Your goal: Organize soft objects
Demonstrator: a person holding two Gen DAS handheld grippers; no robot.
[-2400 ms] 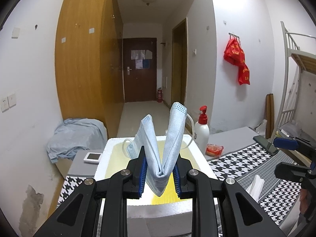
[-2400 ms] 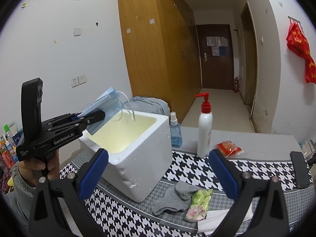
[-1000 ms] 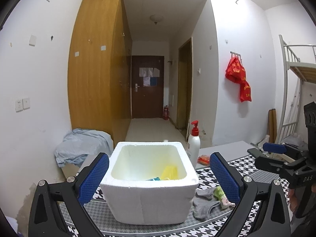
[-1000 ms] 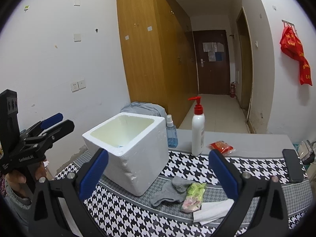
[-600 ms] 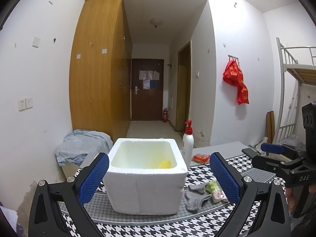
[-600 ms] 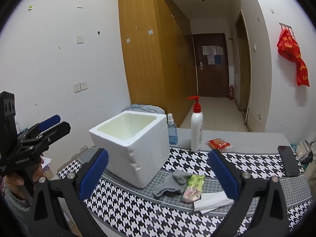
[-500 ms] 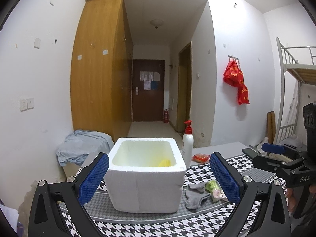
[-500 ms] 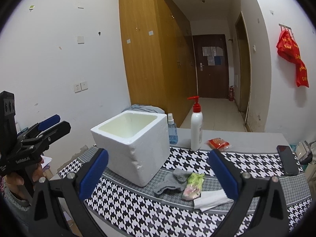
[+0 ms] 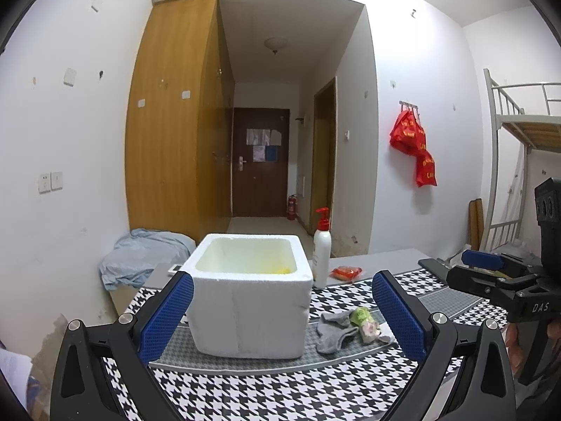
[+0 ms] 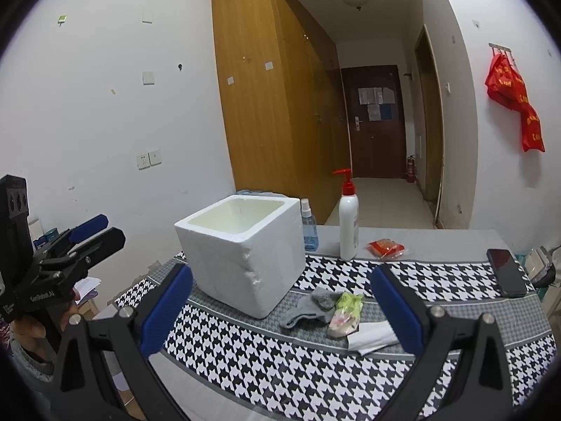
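Both the left gripper [image 9: 282, 312] and the right gripper [image 10: 280, 310] stand wide apart, empty. Grey sock [image 10: 310, 306] lies limp on the checked cloth [image 10: 245, 358], beside the foam box [image 10: 242, 249]. Judged light and floppy; pinch a bunched fold mid-body

On the desk [image 10: 438, 242], a houndstooth cloth [image 10: 280, 361] carries a foam box [image 10: 242, 252], grey sock [image 10: 308, 307], (beside it) a green packet [image 10: 345, 310], tissue [image 10: 371, 336] and phone [image 10: 506, 272].
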